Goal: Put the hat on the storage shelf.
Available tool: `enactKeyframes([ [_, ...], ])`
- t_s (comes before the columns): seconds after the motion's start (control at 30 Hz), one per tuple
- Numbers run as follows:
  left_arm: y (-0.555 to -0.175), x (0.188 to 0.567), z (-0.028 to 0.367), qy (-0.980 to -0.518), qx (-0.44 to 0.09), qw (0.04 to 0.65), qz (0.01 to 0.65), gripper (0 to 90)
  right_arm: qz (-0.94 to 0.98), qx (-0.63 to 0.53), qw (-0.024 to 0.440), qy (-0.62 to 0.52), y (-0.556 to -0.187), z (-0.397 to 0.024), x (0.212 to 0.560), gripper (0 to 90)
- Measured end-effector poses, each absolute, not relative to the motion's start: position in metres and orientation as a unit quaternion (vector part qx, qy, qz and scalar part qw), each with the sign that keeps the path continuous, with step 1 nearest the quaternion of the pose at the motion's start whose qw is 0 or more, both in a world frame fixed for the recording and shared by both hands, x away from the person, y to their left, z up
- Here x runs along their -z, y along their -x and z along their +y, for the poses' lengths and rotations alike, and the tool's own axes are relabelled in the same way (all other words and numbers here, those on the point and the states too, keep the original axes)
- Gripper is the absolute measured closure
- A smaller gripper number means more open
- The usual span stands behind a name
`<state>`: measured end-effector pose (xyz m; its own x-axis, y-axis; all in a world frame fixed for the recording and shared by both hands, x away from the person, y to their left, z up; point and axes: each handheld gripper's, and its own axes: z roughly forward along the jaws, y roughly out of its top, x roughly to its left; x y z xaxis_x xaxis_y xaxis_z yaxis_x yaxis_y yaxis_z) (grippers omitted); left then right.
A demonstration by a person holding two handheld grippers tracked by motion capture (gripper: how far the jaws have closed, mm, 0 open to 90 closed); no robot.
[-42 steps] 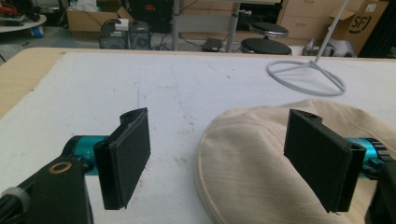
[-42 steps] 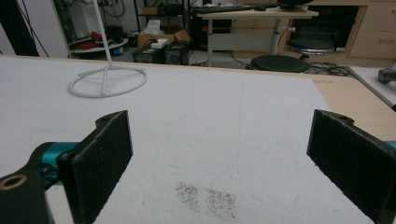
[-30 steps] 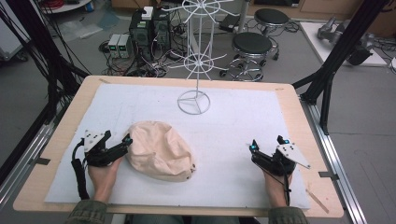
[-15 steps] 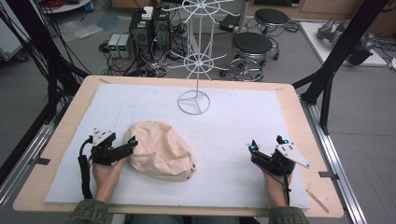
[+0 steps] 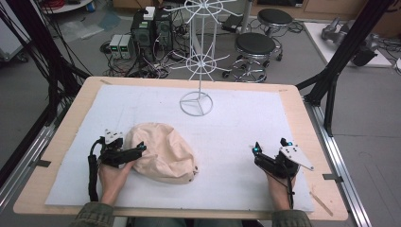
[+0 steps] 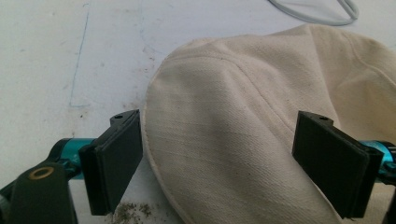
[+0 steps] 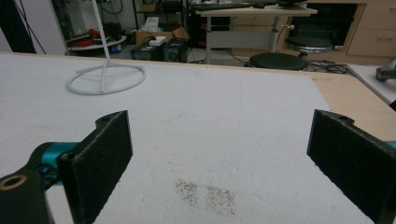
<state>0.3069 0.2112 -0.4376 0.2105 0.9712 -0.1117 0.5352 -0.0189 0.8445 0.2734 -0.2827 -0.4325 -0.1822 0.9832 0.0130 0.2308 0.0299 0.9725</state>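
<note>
Cream hat (image 5: 163, 152) is seen lying flat on the white-covered desk (image 5: 236, 118), lower left of centre in the high view. Left hand-held gripper (image 5: 135, 152) is placed at its left edge; its jaws have just been opening and now straddle the brim wide, pads not pressing. Right hand-held gripper (image 5: 257, 153) is parked lower right, well apart, jaws wide, nothing held. Wire stand (image 5: 196, 101) sits beyond the hat, upper centre.

Matt beige woven-cloth hat (image 5: 163, 152)
</note>
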Motion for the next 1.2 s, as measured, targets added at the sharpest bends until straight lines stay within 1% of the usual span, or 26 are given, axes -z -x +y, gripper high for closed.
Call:
enactKeyframes([
  [0.27,-0.311,0.442,0.208,-0.668,-0.257,0.384,0.583,19.2,0.600,-0.480,0.391,-0.508,-0.273,-0.283,0.432,5.8],
  [0.33,-0.313,0.444,0.208,-0.670,-0.248,0.380,0.587,20.2,0.600,-0.481,0.391,-0.506,-0.273,-0.283,0.432,5.8],
  [0.5,-0.317,0.447,0.207,-0.664,-0.238,0.371,0.603,20.5,0.601,-0.481,0.388,-0.507,-0.273,-0.282,0.433,5.8],
  [0.67,-0.318,0.447,0.208,-0.660,-0.230,0.371,0.612,21.2,0.601,-0.487,0.384,-0.503,-0.273,-0.283,0.432,5.8],
  [0.97,-0.319,0.445,0.211,-0.651,-0.217,0.369,0.626,26.1,0.599,-0.498,0.385,-0.495,-0.272,-0.283,0.431,5.8],
  [1.07,-0.317,0.443,0.210,-0.654,-0.220,0.368,0.624,29.9,0.599,-0.499,0.381,-0.497,-0.272,-0.282,0.431,5.8],
  [1.1,-0.315,0.439,0.209,-0.654,-0.232,0.372,0.616,34.5,0.601,-0.498,0.381,-0.496,-0.272,-0.282,0.431,5.8],
  [1.13,-0.313,0.434,0.205,-0.659,-0.257,0.370,0.602,41.2,0.601,-0.498,0.381,-0.496,-0.272,-0.282,0.431,5.8],
  [1.17,-0.313,0.433,0.202,-0.661,-0.264,0.366,0.599,50.0,0.601,-0.497,0.384,-0.494,-0.272,-0.282,0.431,5.8],
  [1.2,-0.312,0.434,0.200,-0.665,-0.273,0.363,0.593,51.0,0.601,-0.498,0.383,-0.495,-0.272,-0.281,0.431,5.8],
])
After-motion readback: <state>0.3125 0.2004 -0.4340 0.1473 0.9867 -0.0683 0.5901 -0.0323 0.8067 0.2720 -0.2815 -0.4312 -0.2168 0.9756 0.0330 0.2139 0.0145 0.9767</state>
